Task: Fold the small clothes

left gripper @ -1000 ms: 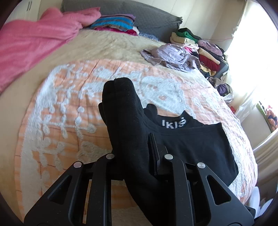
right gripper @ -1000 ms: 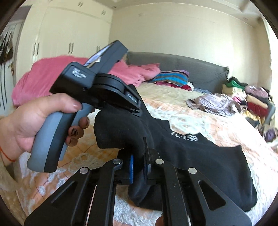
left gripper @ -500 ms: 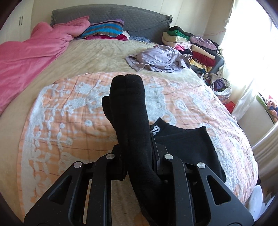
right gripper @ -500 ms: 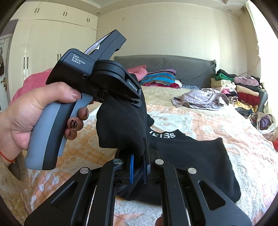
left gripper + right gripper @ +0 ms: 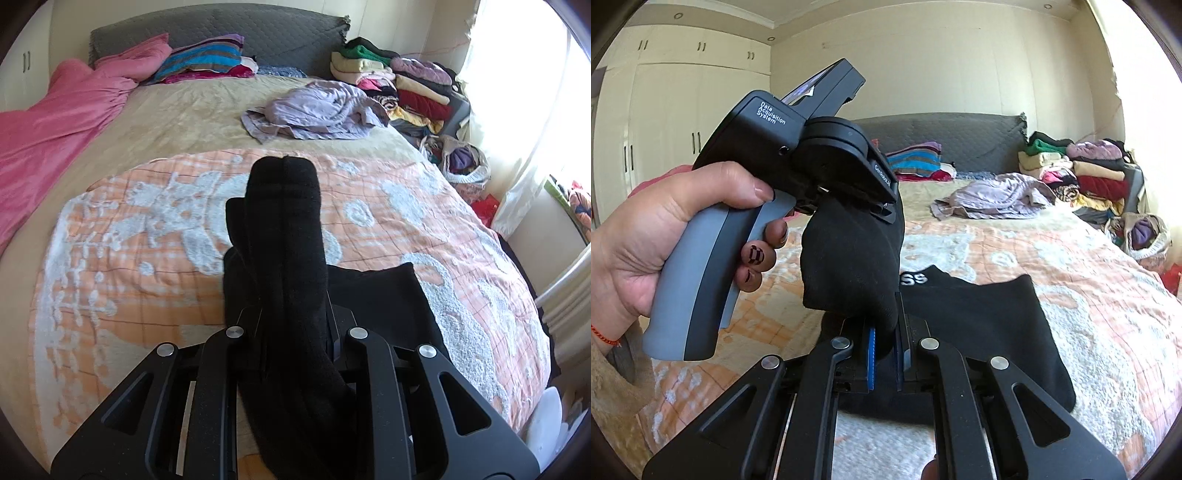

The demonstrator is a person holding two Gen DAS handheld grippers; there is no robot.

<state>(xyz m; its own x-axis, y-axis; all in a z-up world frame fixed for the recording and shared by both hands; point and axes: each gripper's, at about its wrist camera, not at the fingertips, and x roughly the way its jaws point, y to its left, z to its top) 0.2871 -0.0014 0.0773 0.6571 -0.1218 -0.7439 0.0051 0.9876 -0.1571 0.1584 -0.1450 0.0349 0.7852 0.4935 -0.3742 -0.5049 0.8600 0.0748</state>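
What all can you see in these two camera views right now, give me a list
black garment: one, black with white lettering, held up off the orange quilt by both grippers
orange quilt: one, orange and white, front of bed
lilac garment: one, crumpled mid-bed
pink blanket: one, bed's left side
striped pillow: one, by grey headboard
folded clothes stack: mixed colours, right of bed
wardrobe: cream, left wall
left gripper: shut on garment
right gripper: shut on garment
hand: one, holding left gripper

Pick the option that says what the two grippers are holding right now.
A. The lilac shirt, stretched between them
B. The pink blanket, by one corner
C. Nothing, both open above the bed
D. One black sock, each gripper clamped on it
D: the left gripper and the right gripper are both shut on the black sock, lifted above the orange patterned blanket.
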